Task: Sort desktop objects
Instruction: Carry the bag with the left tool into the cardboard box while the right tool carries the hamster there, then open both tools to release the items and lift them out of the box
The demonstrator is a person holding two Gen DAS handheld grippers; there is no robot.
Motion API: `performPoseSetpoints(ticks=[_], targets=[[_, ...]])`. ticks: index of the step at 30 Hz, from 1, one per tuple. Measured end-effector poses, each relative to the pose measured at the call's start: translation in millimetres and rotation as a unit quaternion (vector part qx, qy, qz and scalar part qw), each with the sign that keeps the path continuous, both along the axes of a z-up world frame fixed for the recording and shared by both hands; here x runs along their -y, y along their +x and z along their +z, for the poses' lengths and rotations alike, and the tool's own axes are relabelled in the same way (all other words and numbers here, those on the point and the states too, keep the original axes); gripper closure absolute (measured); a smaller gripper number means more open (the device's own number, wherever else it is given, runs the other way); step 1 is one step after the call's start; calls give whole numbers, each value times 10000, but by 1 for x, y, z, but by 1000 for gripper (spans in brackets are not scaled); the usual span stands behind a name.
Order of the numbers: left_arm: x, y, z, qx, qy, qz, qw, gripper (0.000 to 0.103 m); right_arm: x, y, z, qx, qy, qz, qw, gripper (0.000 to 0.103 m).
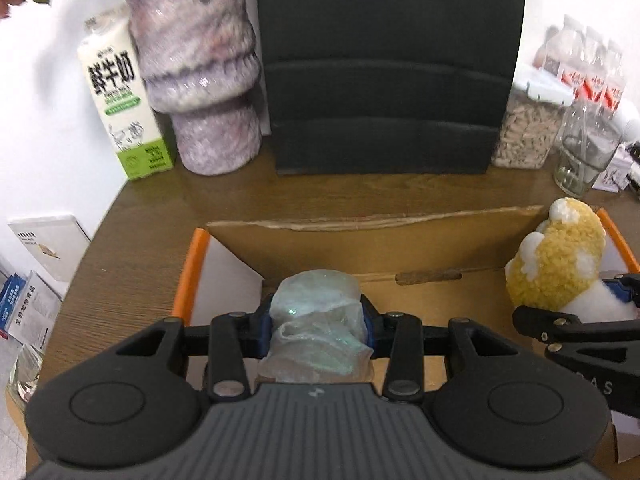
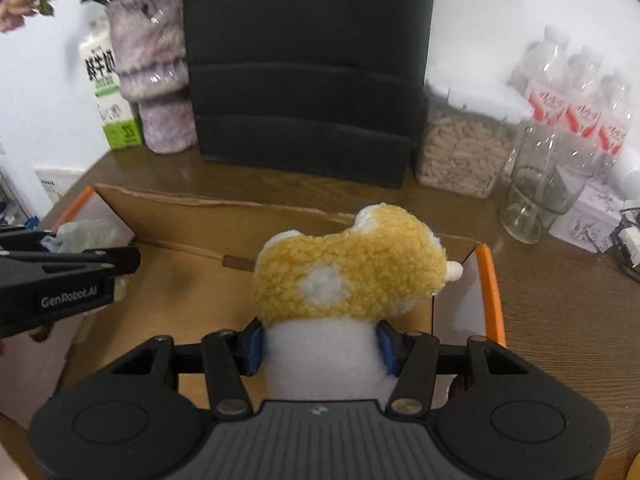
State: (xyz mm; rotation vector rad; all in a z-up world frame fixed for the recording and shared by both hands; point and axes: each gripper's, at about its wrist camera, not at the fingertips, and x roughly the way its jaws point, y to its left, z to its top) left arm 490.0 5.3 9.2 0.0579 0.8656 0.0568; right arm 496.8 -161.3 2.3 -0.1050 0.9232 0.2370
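My left gripper (image 1: 318, 330) is shut on a crumpled translucent plastic bag (image 1: 318, 316) and holds it over the open cardboard box (image 1: 360, 224) with orange-edged flaps. My right gripper (image 2: 320, 344) is shut on a yellow and white plush toy (image 2: 348, 272), gripping its white body, also above the box (image 2: 192, 280). In the left wrist view the plush toy (image 1: 560, 260) and the right gripper (image 1: 580, 328) show at the right. In the right wrist view the left gripper (image 2: 60, 276) and the plastic bag (image 2: 84, 234) show at the left.
At the back of the brown desk (image 1: 160, 216) stand a milk carton (image 1: 120, 104), a purple marbled vase (image 1: 200, 80), a black file holder (image 1: 384, 68), a jar of seeds (image 2: 460, 156), a glass jar (image 2: 536, 196) and several water bottles (image 2: 576, 96).
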Motion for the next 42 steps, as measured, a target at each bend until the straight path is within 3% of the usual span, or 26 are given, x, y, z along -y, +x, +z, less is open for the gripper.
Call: performPoseSetpoints(ticks=[7,10,11,15,17,19,24,31,34,42], targets=[[1,9,-15,-267,-16,-31,9996,60,6,13,-19,-390,-80,-128,9991,50],[0,10,-18,-300,13,-43,9995,56,9,18,-21,-497,-22,-185,9986,46],[0,10,-18,-299,32,-38,9995,55,9,18,-21,-514,-17,-186,9985,40],[-1,10,-17,-306,-30,-75,9995,42,6,18,-22,-628,34,-47,9980,28],[1,8,-14,-288,-117,-170,9994,29,3,16,-21,-611,12,1,9981,20],[5,3,-10,-204,-91,-210,9995,10,0,13,-17,-571,-19,36,9984,16],[8,-8,6,27,-74,-226,9997,1,2,2,0,-411,-40,45,9991,14],[4,-35,37,416,-223,-233,9986,0,15,-23,31,-53,95,-51,9999,11],[-1,-53,52,645,-303,-220,9972,0,21,-41,49,191,164,-16,9997,2],[-15,-116,95,1334,-281,-262,9903,0,34,-109,97,923,265,153,9953,0]])
